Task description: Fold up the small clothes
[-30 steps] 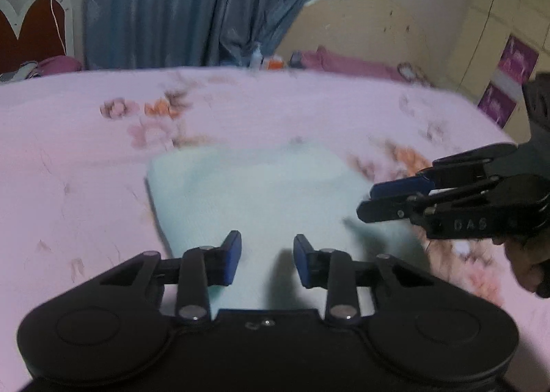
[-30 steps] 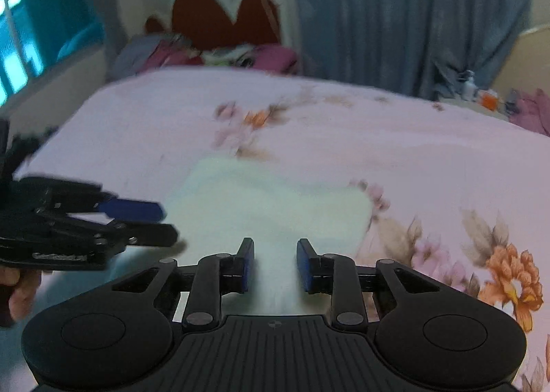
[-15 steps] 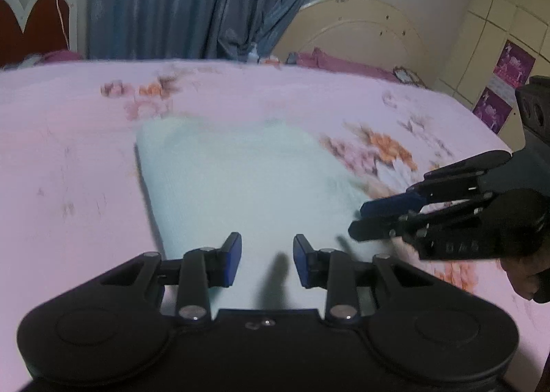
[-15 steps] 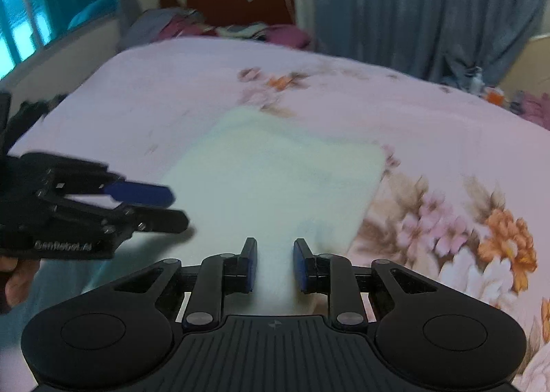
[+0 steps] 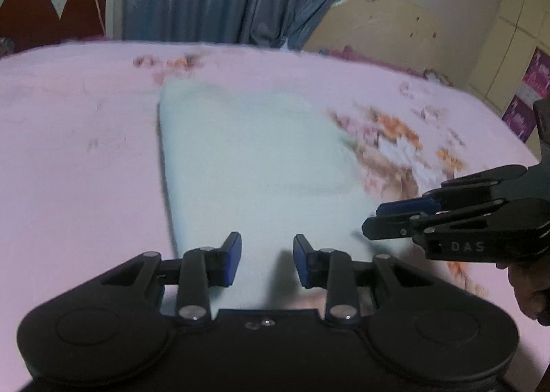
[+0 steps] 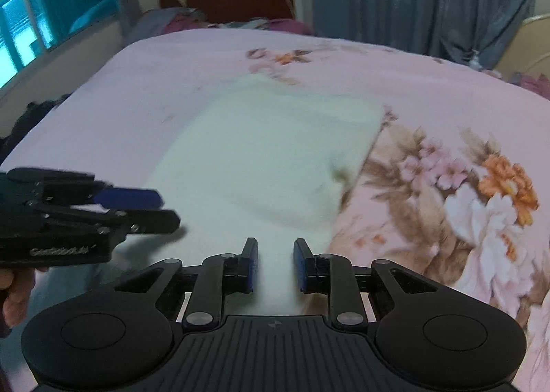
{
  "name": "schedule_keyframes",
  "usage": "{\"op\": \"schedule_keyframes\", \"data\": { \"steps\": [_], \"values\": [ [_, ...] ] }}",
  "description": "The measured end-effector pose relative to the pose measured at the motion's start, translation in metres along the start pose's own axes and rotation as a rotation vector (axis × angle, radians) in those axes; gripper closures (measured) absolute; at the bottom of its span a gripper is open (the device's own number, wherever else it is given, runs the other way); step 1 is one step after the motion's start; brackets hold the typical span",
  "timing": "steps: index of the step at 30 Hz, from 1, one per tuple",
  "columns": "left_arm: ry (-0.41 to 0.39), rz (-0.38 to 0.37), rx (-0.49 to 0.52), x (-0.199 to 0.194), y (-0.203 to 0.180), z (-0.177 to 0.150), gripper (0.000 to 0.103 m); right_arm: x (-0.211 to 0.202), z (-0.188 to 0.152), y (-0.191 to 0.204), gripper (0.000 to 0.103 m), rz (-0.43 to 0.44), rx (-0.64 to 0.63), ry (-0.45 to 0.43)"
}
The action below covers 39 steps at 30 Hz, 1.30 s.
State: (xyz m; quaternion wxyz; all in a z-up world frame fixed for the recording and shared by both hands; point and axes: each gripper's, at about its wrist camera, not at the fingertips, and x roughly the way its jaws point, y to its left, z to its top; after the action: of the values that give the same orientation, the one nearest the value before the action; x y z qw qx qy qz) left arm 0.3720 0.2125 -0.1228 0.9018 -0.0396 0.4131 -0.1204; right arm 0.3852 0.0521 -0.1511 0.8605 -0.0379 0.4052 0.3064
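Cloth point(image 5: 254, 165) lies flat on the bed point(image 5: 75, 158), a pale rectangle stretching away from both sets of tongs, its near edge right under their tips. The left tongs point(image 5: 267, 259) are spread, nothing between the blue pads, and they hover over the near-left part of that edge. The right tongs point(image 6: 275, 263) are spread too, also empty, poised over the near-right part — the cloth's right border runs just beyond their right finger.

My guess is the step in hand is gripping the near edge at two spots to fold it away toward the far edge. To do that well, each pair should drop straight down so one pad slides under the hem and the other sits on top, catching every layer if the cloth is already doubled — I can't tell whether it is. Grips should sit near the two corners and be level with each other, or the fold will skew. Fabric this soft will sag between the grips, so lift only a little and carry both sides across together.
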Motion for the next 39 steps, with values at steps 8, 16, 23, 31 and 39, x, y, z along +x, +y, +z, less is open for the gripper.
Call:
{"op": "schedule_keyframes", "data": {
  "steps": [8, 16, 23, 31, 39],
  "values": [
    [0.007, 0.08, 0.015, -0.006, -0.019, -0.012, 0.072, 0.005, -0.022, -0.024, 0.079, -0.049, 0.122, 0.01],
    [0.012, 0.103, 0.003, -0.029, -0.037, -0.042, 0.07, -0.035, -0.047, -0.028, 0.079, -0.064, 0.161, -0.024],
    [-0.048, 0.122, 0.002, -0.062, -0.061, -0.054, 0.064, -0.083, -0.065, -0.013, 0.079, -0.053, 0.164, -0.098],
    [-0.177, 0.182, 0.018, -0.115, -0.097, -0.064, 0.007, -0.138, -0.089, 0.006, 0.079, -0.098, 0.164, -0.177],
    [-0.222, 0.223, 0.008, -0.163, -0.122, -0.079, 0.001, -0.191, -0.119, 0.024, 0.0, -0.202, 0.171, -0.247]
  ]
}}
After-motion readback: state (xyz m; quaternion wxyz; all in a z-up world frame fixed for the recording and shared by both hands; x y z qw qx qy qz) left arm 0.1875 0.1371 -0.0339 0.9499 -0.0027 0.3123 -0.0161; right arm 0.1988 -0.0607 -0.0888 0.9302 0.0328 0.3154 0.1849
